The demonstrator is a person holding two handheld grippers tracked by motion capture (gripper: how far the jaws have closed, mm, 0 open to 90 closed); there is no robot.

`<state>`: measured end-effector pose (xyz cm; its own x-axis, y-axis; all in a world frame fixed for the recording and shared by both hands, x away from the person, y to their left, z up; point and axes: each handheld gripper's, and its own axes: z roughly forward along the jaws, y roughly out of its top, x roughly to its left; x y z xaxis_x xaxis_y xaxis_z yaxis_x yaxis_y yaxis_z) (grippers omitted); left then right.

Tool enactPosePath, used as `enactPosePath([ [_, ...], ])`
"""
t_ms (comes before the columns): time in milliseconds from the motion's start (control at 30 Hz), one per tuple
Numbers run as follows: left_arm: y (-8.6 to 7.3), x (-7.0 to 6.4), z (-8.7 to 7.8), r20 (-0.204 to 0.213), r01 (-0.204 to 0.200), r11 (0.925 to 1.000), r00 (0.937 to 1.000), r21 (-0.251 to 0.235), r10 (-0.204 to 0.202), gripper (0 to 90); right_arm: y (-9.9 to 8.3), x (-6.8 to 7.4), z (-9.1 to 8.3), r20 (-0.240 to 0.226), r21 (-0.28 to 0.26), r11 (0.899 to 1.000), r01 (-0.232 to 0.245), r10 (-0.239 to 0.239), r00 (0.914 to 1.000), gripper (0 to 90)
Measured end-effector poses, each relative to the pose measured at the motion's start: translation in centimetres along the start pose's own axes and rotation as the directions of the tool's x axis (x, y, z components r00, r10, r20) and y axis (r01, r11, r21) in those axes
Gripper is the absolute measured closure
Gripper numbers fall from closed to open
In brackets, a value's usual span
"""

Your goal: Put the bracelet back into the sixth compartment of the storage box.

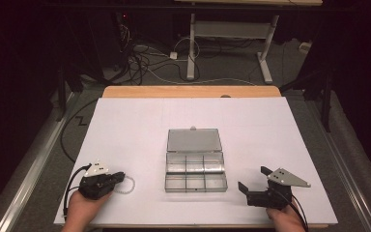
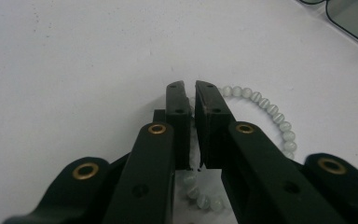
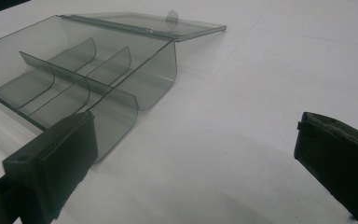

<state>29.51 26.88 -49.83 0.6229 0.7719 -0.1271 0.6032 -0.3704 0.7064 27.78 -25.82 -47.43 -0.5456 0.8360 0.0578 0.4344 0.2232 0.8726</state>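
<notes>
On the white desk, our left gripper pinches the bead bracelet; it may slip; our right gripper gapes empty.

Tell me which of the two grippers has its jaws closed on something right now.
The left gripper: its jaws are nearly shut on the pale bead bracelet lying on the white table. The right gripper has its jaws wide apart, holding nothing.

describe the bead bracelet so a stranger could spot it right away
On the white table sheet, look near the front left corner, left of the clear compartment box. The bead bracelet is a ring of pale greenish-white beads, pinched by the left tool.
</notes>
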Motion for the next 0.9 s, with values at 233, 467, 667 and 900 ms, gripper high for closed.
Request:
enactPosePath([
  [233,0.0,0.2,0.0,0.016,0.013,0.9999,0.9998,-0.005,-0.013,82.9,0.0,0.1,0.2,0.002,0.001,1.000,-0.018,0.018,0.9998,0.6],
  [467,0.0,0.3,-0.5,0.032,0.031,0.9989,0.9991,-0.034,-0.030,82.9,0.0,0.2,0.3,0.004,0.006,1.000,0.005,-0.005,1.0000,0.6],
  [667,0.3,0.0,-1.2,0.045,0.039,0.9960,0.9984,-0.081,-0.035,84.1,0.1,0.1,0.3,-0.003,0.000,1.000,-0.008,0.008,1.0000,0.6],
  [900,0.8,-0.5,-1.9,0.054,0.032,0.9928,0.9982,-0.115,-0.026,84.2,0.0,0.4,0.6,-0.009,0.009,1.000,-0.006,0.006,0.9999,0.7],
])
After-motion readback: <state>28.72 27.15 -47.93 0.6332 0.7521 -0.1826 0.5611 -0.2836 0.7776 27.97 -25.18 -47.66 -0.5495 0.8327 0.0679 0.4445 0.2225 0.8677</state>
